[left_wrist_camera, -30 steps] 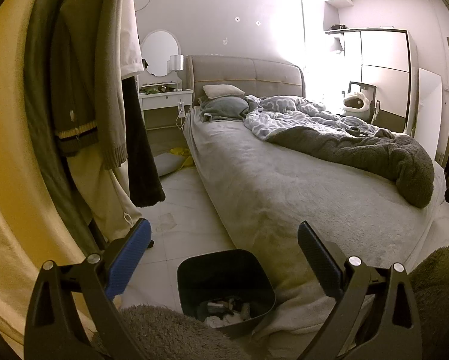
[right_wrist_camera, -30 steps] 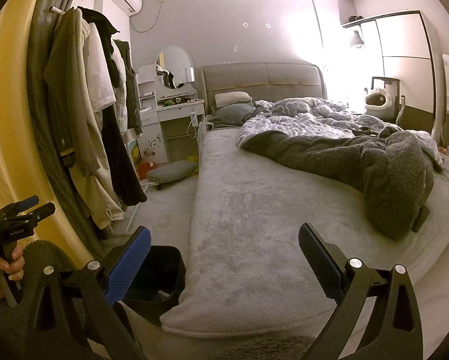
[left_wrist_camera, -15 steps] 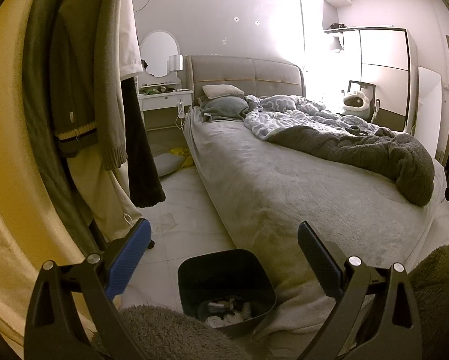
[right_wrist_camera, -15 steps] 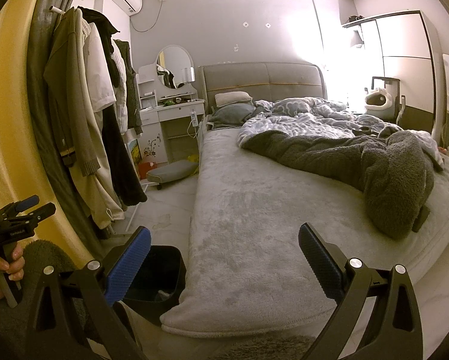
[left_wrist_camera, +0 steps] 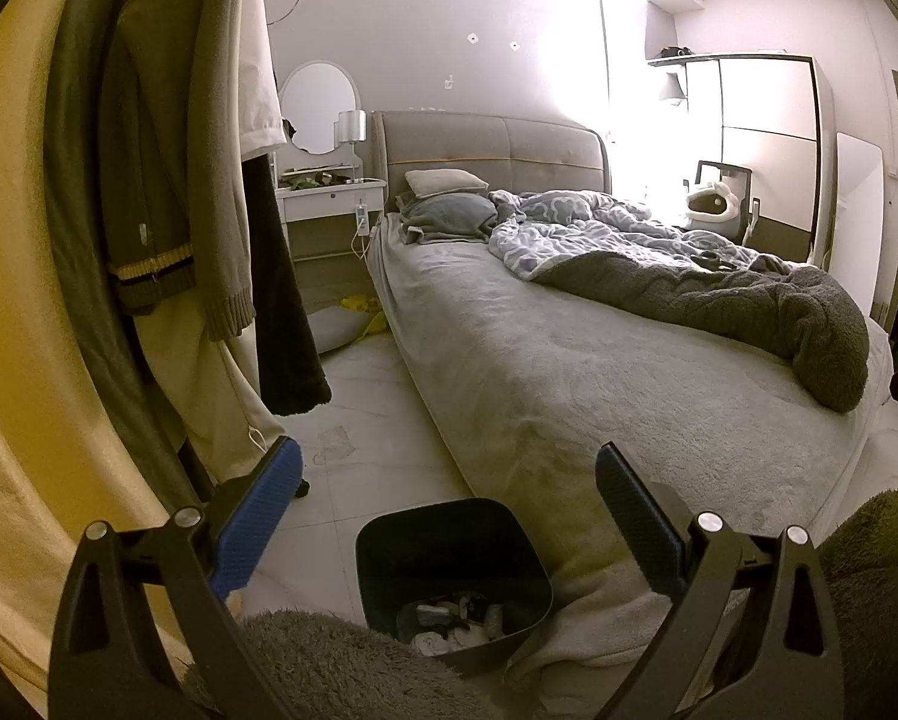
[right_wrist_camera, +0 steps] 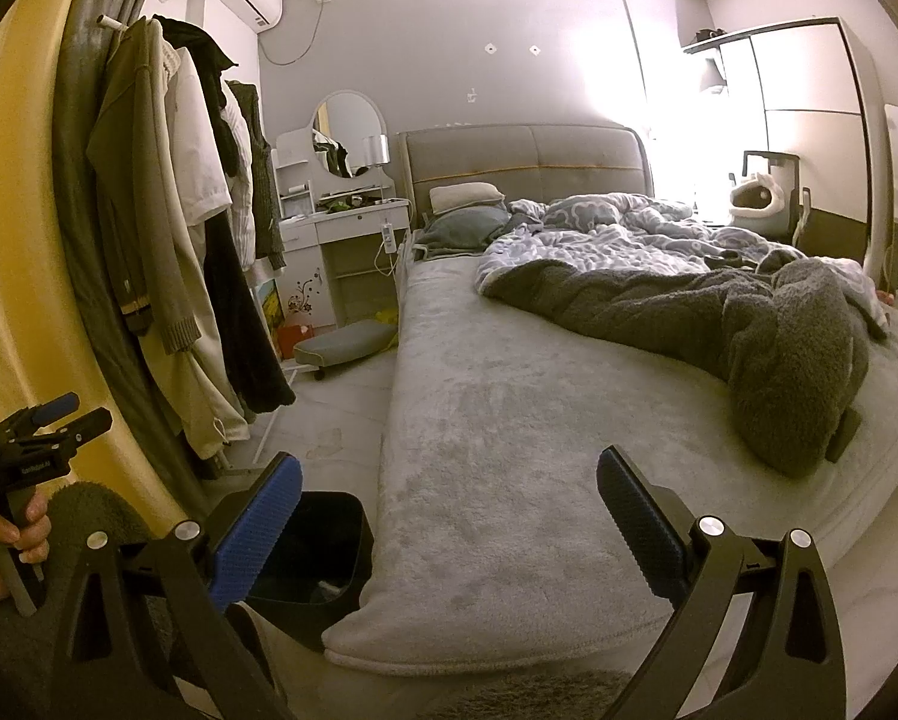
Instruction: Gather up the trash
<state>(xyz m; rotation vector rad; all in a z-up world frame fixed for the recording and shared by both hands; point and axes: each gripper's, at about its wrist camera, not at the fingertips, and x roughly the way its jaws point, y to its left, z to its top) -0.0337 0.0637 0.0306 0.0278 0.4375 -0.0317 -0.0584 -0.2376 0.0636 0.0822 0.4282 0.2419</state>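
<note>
Both tongs, left [left_wrist_camera: 446, 501] and right [right_wrist_camera: 449, 501], wide open, holding nothing. Bin [left_wrist_camera: 452, 576] down at bed [left_wrist_camera: 569, 372] corner, some trash inside already. Scan floor first, then grab low.

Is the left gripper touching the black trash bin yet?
Apart. The left wrist view shows the left gripper open and empty, its fingers well clear of the bin's rim.
</note>
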